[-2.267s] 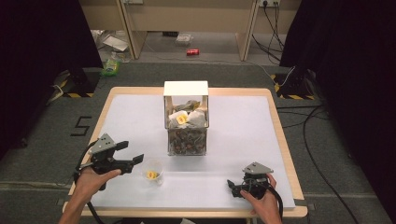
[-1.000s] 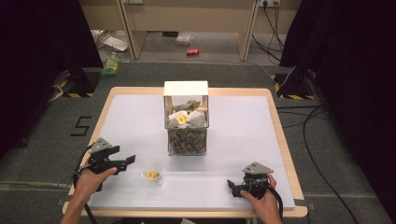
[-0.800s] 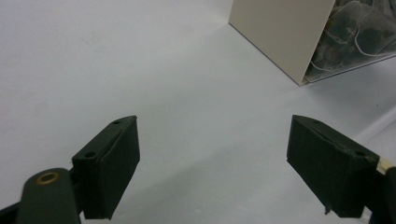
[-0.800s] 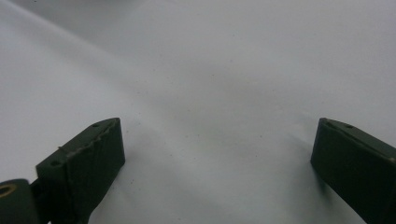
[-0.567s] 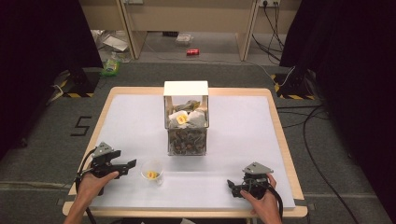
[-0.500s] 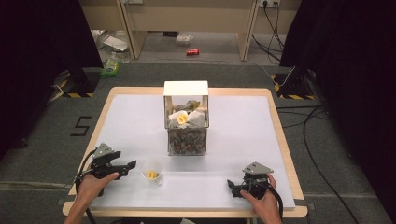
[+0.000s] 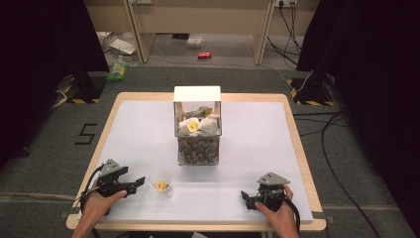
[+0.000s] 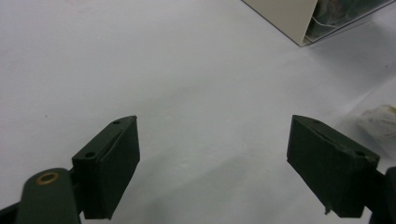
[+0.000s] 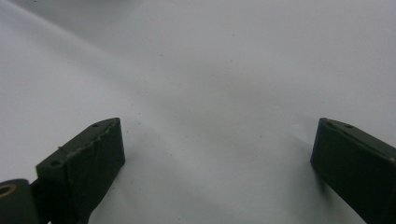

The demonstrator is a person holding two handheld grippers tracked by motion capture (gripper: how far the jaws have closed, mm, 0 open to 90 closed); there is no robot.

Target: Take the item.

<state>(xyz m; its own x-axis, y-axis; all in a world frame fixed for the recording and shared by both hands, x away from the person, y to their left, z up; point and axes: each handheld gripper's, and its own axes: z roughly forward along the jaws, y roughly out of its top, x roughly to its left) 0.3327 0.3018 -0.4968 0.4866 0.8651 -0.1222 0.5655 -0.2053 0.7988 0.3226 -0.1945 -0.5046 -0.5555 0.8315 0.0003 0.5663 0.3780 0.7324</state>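
Note:
A clear box with a white lid stands mid-table, holding tea bags above and dark pieces below. A small clear cup with a yellow item inside sits on the white table near the front left. My left gripper rests just left of the cup, jaws wide open and empty. In the left gripper view its gripper frames bare table, with the cup's edge at the right and the box corner at the top. My right gripper lies at the front right, open and empty.
The table's wooden rim runs close under both hands. Beyond the table lie carpet, cables at the right, a red can and litter on the floor at the back.
My left gripper has drifted down toward the front edge and slightly left, away from the cup. The right gripper has stayed still.

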